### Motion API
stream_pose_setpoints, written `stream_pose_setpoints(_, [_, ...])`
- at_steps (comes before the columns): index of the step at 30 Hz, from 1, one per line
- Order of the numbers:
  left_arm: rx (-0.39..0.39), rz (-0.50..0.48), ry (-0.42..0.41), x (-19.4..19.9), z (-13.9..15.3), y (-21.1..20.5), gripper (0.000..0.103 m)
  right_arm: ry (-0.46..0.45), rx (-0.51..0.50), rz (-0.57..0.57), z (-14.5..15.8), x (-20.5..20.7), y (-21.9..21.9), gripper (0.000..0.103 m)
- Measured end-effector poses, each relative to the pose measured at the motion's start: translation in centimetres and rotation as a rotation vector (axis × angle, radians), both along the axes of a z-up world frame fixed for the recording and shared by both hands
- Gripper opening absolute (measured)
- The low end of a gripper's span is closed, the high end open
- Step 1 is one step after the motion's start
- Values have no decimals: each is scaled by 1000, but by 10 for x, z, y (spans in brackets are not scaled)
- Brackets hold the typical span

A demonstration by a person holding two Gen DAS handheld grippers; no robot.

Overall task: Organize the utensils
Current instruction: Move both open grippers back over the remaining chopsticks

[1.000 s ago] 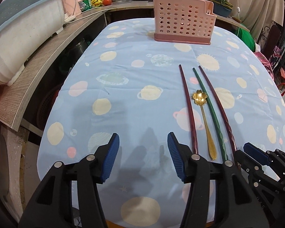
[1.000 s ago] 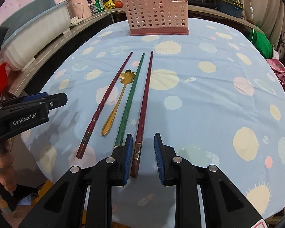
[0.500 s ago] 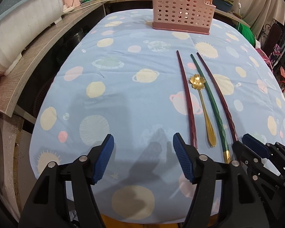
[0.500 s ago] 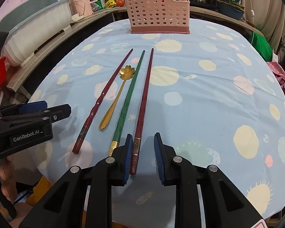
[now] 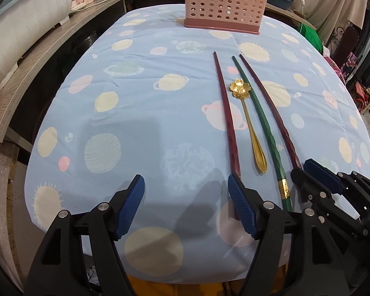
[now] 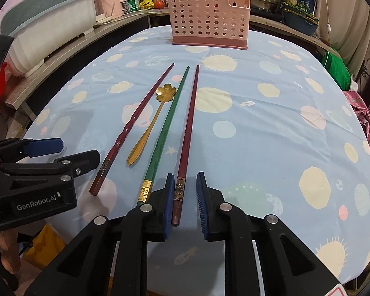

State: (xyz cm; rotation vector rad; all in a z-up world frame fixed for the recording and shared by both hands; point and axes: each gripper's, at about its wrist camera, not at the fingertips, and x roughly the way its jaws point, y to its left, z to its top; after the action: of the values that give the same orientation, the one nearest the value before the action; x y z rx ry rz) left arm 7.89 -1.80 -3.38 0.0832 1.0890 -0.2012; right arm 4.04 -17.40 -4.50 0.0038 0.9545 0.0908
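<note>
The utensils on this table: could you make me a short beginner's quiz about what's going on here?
1. True or false: the gold spoon lies between a red chopstick and the green chopstick.
2. Which utensil has its end between the closing jaws of the right gripper? A) spoon B) green chopstick C) red chopstick
3. Fill in: the pink basket holds ___ of the table's utensils so far.

Key: 1 true. 2 C, the rightmost red chopstick; the pads are not pressing it yet. 3 none, as far as can be seen.
</note>
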Motion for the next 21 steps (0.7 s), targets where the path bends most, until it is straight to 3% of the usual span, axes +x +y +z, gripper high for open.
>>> stream_pose_setpoints(6, [5, -26, 24, -2, -7, -8, 67, 1, 4, 4, 0, 0, 0, 13])
stream_pose_setpoints(21, [-21, -63, -17, -11, 5, -17, 71, 11, 71, -13, -1, 0, -10, 7])
